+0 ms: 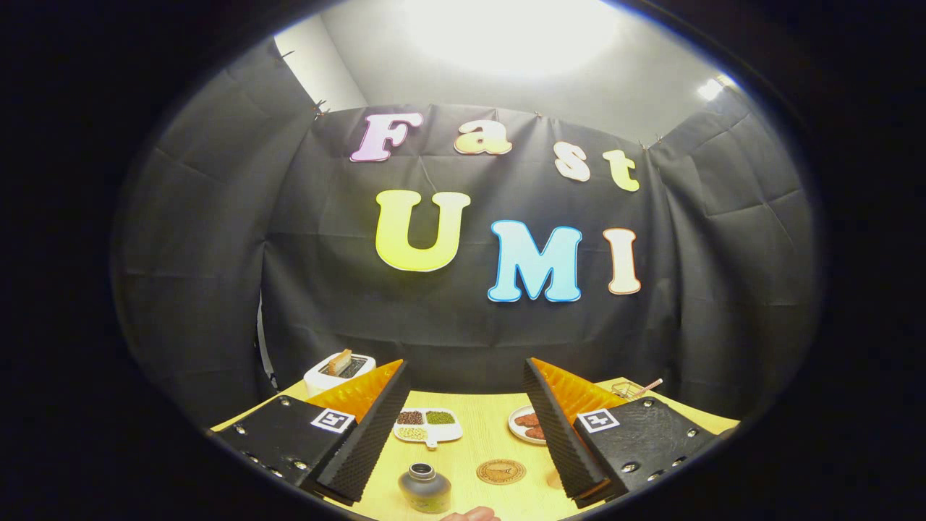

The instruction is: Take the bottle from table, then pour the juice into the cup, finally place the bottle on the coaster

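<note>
Two fingers of gripper spread apart, nothing held. Bottle low centre, between fingers, on table. Coaster just right of bottle.

**Our gripper's build, seen from its own camera**

We see our gripper as two wedge-shaped fingers whose inner faces are ribbed with fine ridges, like corrugated foam. Behind each finger sits a flat plate with a rough, textured surface, fastened by small round silver screws along its edges. Each plate carries a square white tag printed with a blocky black pattern. The fingers stand wide apart.
</note>
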`<state>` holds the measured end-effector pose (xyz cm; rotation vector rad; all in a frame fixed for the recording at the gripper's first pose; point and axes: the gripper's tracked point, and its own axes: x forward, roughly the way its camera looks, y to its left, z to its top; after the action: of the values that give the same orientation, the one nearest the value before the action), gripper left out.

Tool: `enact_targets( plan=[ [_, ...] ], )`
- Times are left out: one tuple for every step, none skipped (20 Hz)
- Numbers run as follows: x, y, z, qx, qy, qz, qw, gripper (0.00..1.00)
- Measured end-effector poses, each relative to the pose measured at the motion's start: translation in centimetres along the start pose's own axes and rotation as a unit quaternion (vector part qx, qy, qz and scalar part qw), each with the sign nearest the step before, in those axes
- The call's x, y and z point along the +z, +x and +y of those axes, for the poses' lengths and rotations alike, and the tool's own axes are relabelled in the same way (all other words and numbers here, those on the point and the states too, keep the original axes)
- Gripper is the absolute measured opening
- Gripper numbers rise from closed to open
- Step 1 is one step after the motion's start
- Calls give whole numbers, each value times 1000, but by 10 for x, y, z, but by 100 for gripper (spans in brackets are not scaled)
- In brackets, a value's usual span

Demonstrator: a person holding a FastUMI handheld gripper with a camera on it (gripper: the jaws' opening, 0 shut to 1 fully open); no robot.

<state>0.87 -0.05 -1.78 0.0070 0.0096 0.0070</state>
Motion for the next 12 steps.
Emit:
enact_targets(
  plan=[
    [-6, 1, 1, 0, -1, 3, 1000, 96],
    [-14, 1, 3, 2, -1, 7, 1000, 96],
    [-22, 2, 5, 4, 0, 9, 1000, 96],
    [-29, 3, 7, 4, -2, 12, 1000, 97],
    [-37, 4, 8, 4, -3, 14, 1000, 97],
    [-45, 5, 10, 6, -3, 14, 1000, 97],
    [-52, 7, 16, 15, 0, 14, 1000, 97],
    [-58, 8, 22, 24, 5, 12, 1000, 97],
    [-65, 9, 27, 32, 8, 11, 999, 97],
    [-71, 10, 30, 36, 9, 9, 999, 96],
    [-80, 10, 31, 37, 8, 8, 999, 96],
    [-88, 11, 31, 32, 7, 11, 999, 97]
  ],
)
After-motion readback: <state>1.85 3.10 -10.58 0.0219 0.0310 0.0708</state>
